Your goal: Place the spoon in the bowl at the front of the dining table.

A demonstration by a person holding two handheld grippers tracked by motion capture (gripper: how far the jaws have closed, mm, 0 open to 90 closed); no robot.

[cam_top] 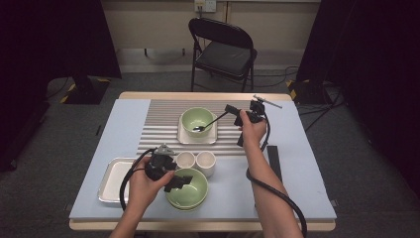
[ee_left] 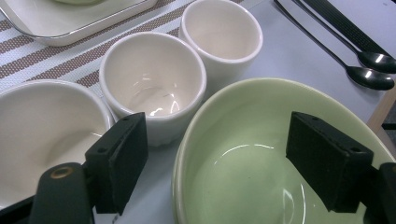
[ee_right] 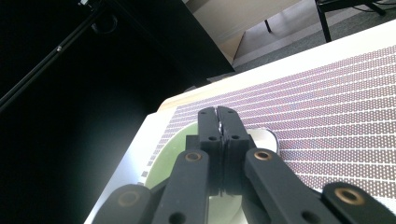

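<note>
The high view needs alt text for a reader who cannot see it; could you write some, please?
A person's right gripper holds a dark spoon dipped into a green bowl on a square plate; the left gripper hovers open over a nearer green bowl beside two white cups.

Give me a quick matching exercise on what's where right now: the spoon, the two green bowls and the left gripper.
Things:
1. spoon
2. far green bowl
3. near green bowl
4. left gripper

Places or states:
A. on the square white plate on the striped mat
B. open, jaws either side of a bowl's rim
C. handle clamped in the shut right gripper, tip in a bowl
D. at the table's near edge, beside two white cups

Pairs: 1-C, 2-A, 3-D, 4-B
</note>
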